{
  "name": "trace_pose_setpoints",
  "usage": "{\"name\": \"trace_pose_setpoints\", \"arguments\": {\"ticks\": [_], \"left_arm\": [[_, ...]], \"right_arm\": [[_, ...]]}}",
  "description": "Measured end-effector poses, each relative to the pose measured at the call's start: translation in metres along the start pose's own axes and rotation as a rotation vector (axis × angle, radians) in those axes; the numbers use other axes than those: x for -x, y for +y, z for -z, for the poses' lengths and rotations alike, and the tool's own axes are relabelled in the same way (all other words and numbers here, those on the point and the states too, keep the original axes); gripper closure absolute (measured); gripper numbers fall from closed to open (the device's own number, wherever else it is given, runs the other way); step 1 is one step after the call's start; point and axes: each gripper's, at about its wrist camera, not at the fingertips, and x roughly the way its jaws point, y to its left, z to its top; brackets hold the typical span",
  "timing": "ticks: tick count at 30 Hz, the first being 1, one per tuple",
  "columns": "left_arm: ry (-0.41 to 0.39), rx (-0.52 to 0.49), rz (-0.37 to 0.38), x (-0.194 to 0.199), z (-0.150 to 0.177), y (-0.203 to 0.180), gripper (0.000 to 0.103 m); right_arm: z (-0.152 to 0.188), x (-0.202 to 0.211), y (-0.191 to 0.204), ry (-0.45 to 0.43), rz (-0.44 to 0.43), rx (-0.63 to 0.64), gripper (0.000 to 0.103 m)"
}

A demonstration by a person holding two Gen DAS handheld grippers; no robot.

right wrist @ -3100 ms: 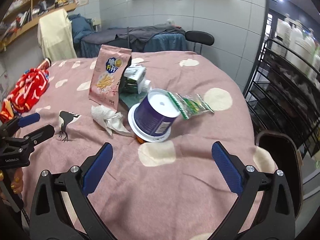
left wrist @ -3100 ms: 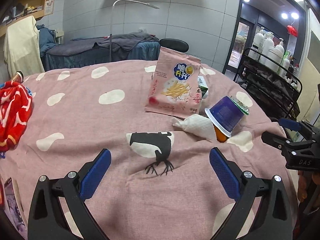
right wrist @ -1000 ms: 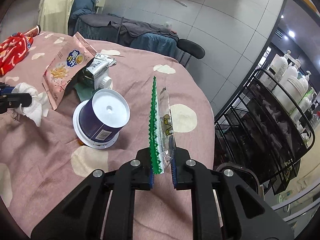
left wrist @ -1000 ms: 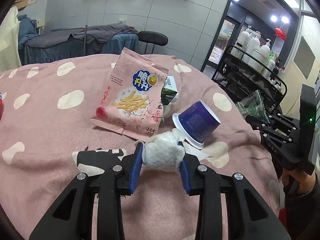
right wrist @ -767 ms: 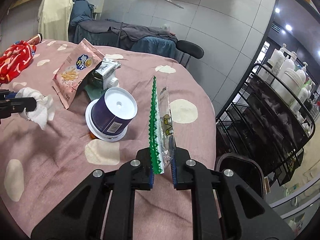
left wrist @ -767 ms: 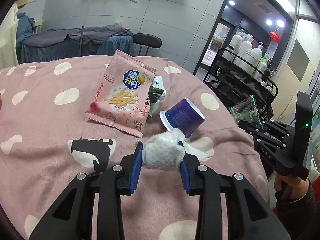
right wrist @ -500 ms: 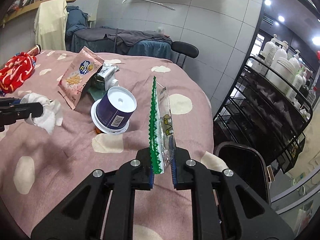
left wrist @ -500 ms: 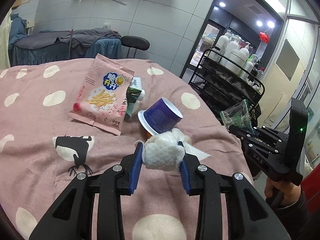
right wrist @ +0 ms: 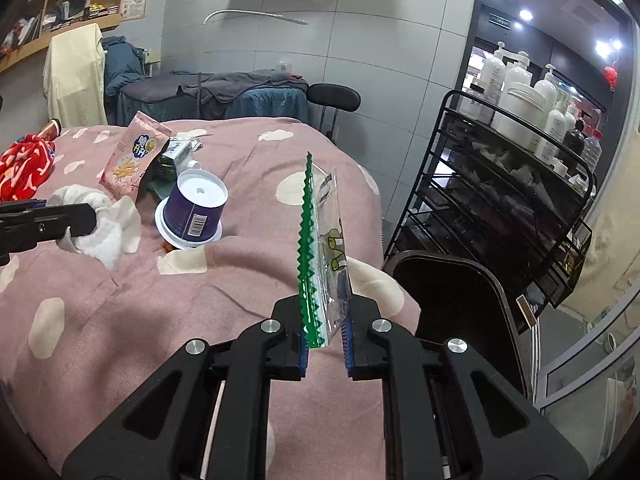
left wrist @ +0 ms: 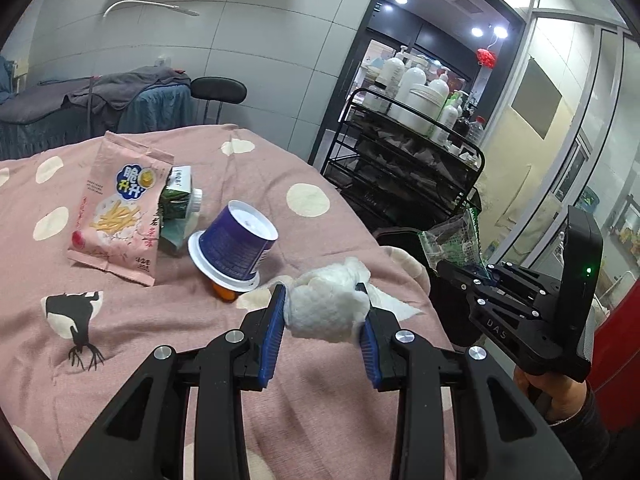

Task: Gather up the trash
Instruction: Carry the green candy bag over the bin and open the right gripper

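Left gripper (left wrist: 323, 322) clamped on a crumpled white tissue (left wrist: 326, 306), pads pressing both sides, wad lifted clear of the pink bedspread (left wrist: 168, 320). Right gripper (right wrist: 325, 338) pinched nearly closed on a clear snack wrapper with a green zigzag edge (right wrist: 318, 248), standing upright above the fingers. Dark bin (right wrist: 452, 300) just off the bedspread's near corner, directly beyond the wrapper in the right wrist view; mouth open, facing up.

Judged step: carrying both pieces to the bin. Best done by bringing each gripper fully over the bin's mouth before letting go, wrapper first since nearer. Worth keeping the grip firm on the tissue until past the rim: a loose tail (left wrist: 394, 306) hangs off toward the bin side and could snag or drag. Thin wrapper likely to cling or flutter, so a low release inside the rim seems safer.

Remaining on the bedspread, away from the bin: an upturned purple cup (left wrist: 234, 246), a pink chip bag (left wrist: 118, 208), a green carton (left wrist: 178, 196) behind it.

Bin interior dark, contents not discernible; far rim cut off behind the wire rack (right wrist: 500, 200). Something orange (left wrist: 224, 292) peeks from under the cup, unidentifiable. Carton partly hidden by the chip bag.
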Motion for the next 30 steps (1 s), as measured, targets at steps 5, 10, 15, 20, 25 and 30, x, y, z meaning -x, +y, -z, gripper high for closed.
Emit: {"name": "trace_pose_setpoints", "arguments": {"ticks": [5,10,15,20,25,30], "left_arm": [[0.024,-0.04,0.046,-0.013,-0.003,-0.018,0.069],[0.032,-0.091,0.09,-0.027,-0.005,-0.041,0.069],[0.046,-0.132,0.115,-0.041,-0.008,-0.063,0.069],[0.062,-0.171,0.133,-0.05,-0.009,-0.082,0.069],[0.093,-0.195,0.15,-0.063,-0.008,-0.095,0.069],[0.113,-0.217,0.153,-0.071,-0.005,-0.105,0.069]], "right_arm": [[0.007,0.005,-0.022,-0.002,0.035,-0.043,0.089],[0.015,0.008,-0.042,0.008,0.079,-0.079,0.089],[0.029,-0.002,-0.073,0.052,0.143,-0.127,0.089],[0.053,-0.027,-0.108,0.139,0.189,-0.215,0.089],[0.075,-0.05,-0.132,0.216,0.191,-0.27,0.089],[0.091,-0.067,-0.143,0.277,0.198,-0.295,0.089]]}}
